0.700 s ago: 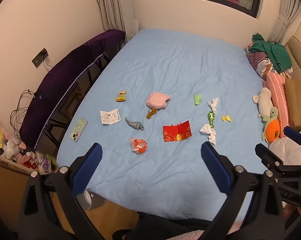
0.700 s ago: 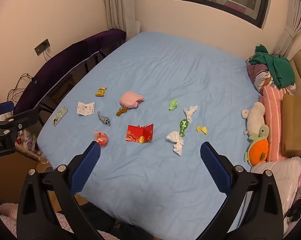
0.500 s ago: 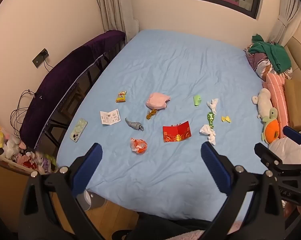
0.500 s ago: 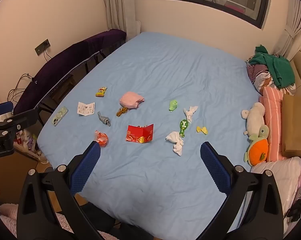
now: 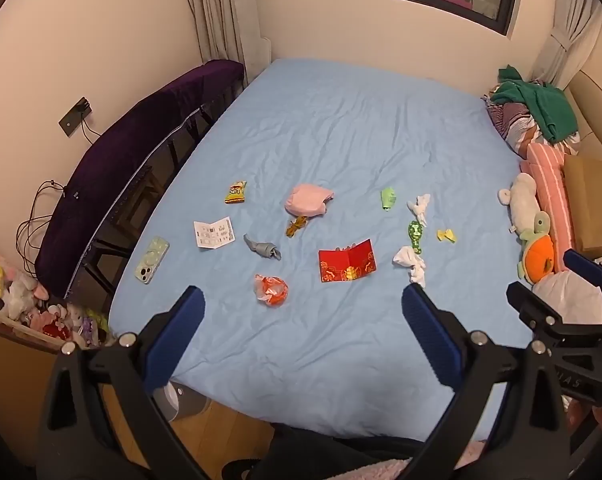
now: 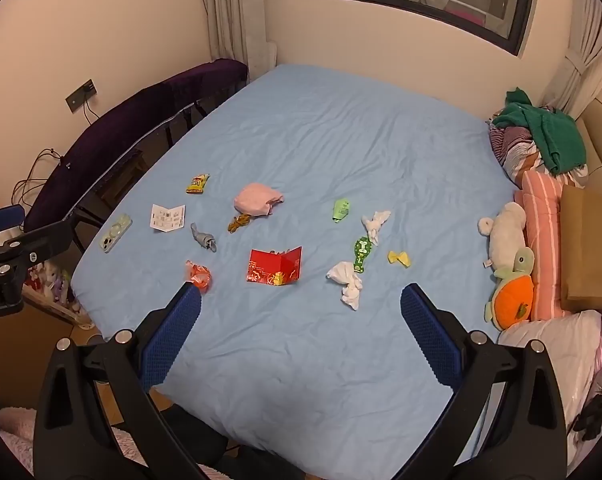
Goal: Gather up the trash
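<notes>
Litter lies scattered over the blue bed sheet (image 5: 341, 128): a red envelope (image 5: 347, 266), an orange wrapper (image 5: 271, 289), a grey scrap (image 5: 263, 248), white tissues (image 5: 411, 262), a green wrapper (image 5: 415, 232), a yellow snack packet (image 5: 235, 193) and a pink crumpled bag (image 5: 307, 200). My left gripper (image 5: 301, 304) hovers open over the bed's near edge, nothing between its blue pads. My right gripper (image 6: 301, 300) is open too, above the near sheet, short of the red envelope (image 6: 276, 266) and the white tissue (image 6: 347, 278).
A phone (image 5: 152, 259) and a white leaflet (image 5: 214, 232) lie near the bed's left edge. A purple-covered bench (image 5: 113, 168) runs along the left. Plush toys (image 5: 535, 240), pillows and clothes (image 5: 537, 104) line the right. A white bag (image 5: 569, 296) sits near right.
</notes>
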### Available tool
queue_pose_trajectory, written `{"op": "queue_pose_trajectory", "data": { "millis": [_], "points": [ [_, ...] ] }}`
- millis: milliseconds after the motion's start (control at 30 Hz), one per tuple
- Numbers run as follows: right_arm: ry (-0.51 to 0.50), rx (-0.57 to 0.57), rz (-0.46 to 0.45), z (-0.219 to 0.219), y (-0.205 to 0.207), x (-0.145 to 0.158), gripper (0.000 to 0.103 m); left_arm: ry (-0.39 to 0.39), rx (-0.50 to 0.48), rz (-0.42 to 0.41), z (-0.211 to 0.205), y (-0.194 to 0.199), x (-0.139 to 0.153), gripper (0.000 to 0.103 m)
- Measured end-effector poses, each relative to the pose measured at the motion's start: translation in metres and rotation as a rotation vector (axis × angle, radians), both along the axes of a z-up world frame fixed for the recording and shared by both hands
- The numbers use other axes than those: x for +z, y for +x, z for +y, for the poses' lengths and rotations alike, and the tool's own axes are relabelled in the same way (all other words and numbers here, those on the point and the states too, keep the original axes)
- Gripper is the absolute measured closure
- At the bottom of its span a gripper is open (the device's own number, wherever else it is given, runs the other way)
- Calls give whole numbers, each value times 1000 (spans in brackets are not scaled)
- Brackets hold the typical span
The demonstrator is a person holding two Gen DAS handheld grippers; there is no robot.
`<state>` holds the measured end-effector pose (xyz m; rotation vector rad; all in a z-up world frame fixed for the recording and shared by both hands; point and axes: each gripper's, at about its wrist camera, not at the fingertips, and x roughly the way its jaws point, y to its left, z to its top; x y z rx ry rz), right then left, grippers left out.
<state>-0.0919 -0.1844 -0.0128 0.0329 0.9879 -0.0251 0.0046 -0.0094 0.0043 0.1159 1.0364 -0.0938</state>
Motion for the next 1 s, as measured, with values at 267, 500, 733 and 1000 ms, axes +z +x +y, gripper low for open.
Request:
{"op": "queue_pose_trajectory", "data": {
  "millis": [267, 500, 733, 1000],
  "points": [
    [-2, -30, 10, -13, -1, -4, 7, 4, -29, 20, -12, 5, -7, 4],
    [-4, -53, 15, -23, -1, -7, 7, 5, -49, 37, -20, 9, -13, 4],
    [-2, -62, 14, -30, 0, -9, 7, 7, -55, 35, -26, 10, -14, 4],
    [-4, -52, 9, -29, 2, -9, 7, 8, -47, 34, -30, 14, -12, 5]
  ]
}}
